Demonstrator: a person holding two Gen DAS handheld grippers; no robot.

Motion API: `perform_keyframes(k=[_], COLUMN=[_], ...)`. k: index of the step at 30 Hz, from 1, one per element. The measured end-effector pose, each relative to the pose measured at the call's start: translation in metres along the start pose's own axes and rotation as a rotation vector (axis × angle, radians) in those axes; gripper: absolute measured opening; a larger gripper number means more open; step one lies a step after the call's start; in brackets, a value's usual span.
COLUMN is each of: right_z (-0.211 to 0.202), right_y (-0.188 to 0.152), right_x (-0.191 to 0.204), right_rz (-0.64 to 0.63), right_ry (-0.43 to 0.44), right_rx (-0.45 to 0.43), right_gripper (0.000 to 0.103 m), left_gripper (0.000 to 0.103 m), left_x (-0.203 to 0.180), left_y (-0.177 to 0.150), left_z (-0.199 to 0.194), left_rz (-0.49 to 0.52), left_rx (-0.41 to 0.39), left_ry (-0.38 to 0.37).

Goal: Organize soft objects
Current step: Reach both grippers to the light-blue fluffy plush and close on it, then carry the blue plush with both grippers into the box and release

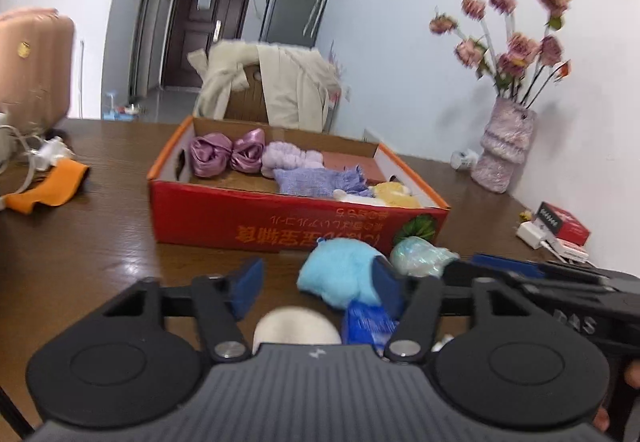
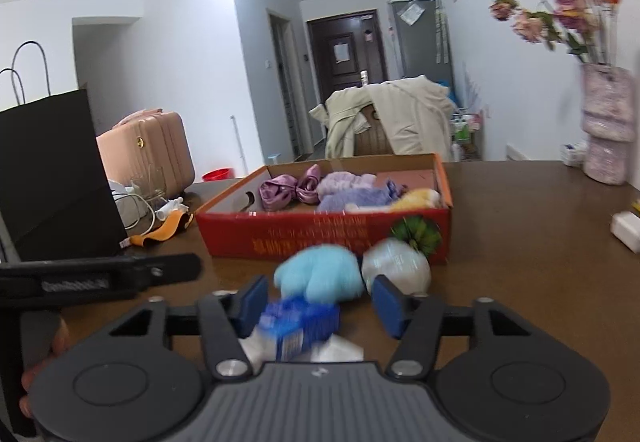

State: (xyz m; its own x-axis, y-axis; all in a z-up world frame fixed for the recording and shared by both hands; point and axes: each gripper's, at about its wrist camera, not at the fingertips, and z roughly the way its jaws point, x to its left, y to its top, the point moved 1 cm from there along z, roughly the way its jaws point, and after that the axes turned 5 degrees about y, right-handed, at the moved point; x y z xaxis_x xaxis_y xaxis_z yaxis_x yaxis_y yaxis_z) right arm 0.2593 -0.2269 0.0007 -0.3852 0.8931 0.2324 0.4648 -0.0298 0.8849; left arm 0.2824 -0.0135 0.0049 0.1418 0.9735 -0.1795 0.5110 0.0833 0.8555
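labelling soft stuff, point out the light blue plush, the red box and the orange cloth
light blue plush (image 1: pixel 340 272), left wrist view, fluffy middle
red box (image 1: pixel 280 217), left wrist view, front wall
orange cloth (image 1: pixel 52 185), left wrist view, middle fold

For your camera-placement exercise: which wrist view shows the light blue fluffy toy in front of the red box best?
The right wrist view: the light blue fluffy toy sits unobstructed beyond the claw, though motion-blurred. In the left wrist view the toy is sharper, but a blue finger pad covers its right edge.
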Motion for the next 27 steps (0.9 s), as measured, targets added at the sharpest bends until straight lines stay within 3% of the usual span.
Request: perform_keyframes(k=[2, 4, 6, 10, 12, 15, 17, 19, 27], right_z=[0.031, 0.061, 0.086, 0.116, 0.118, 0.118, 0.121, 0.125, 0.127], right_y=[0.012, 0.02, 0.023, 0.02, 0.019, 0.018, 0.015, 0.012, 0.012], right_x=[-0.017, -0.03, -0.035, -0.045, -0.052, -0.057, -0.057, -0.057, -0.058], right_rz=[0.066, 0.113, 0.111, 0.086, 0.11, 0.129, 0.129, 0.129, 0.123], right_ry=[0.033, 0.054, 0.063, -0.05, -0.031, 0.037, 0.068, 0.081, 0.122], right_rx=[0.047, 0.088, 0.12, 0.18, 0.166, 0.16, 0.177, 0.191, 0.25], right_gripper=[0.028, 0.025, 0.025, 0.026, 0.027, 0.04, 0.042, 0.039, 0.037], left_gripper=[0.05, 0.05, 0.05, 0.053, 0.058, 0.059, 0.046, 0.042, 0.039], left_x=[0.002, 0.006, 0.009, 0.011, 0.012, 0.013, 0.013, 0.014, 0.02], left_y=[0.01, 0.015, 0.015, 0.009, 0.007, 0.004, 0.002, -0.001, -0.004], left_z=[0.024, 0.043, 0.055, 0.07, 0.08, 0.092, 0.098, 0.102, 0.109], left_rz=[-0.019, -0.04, -0.063, -0.091, -0.11, -0.141, -0.145, -0.147, -0.18], left_rx=[0.038, 0.088, 0.122, 0.183, 0.216, 0.259, 0.271, 0.277, 0.27], left_ry=[-0.005, -0.014, -0.031, -0.082, -0.097, -0.134, -0.148, -0.141, -0.169])
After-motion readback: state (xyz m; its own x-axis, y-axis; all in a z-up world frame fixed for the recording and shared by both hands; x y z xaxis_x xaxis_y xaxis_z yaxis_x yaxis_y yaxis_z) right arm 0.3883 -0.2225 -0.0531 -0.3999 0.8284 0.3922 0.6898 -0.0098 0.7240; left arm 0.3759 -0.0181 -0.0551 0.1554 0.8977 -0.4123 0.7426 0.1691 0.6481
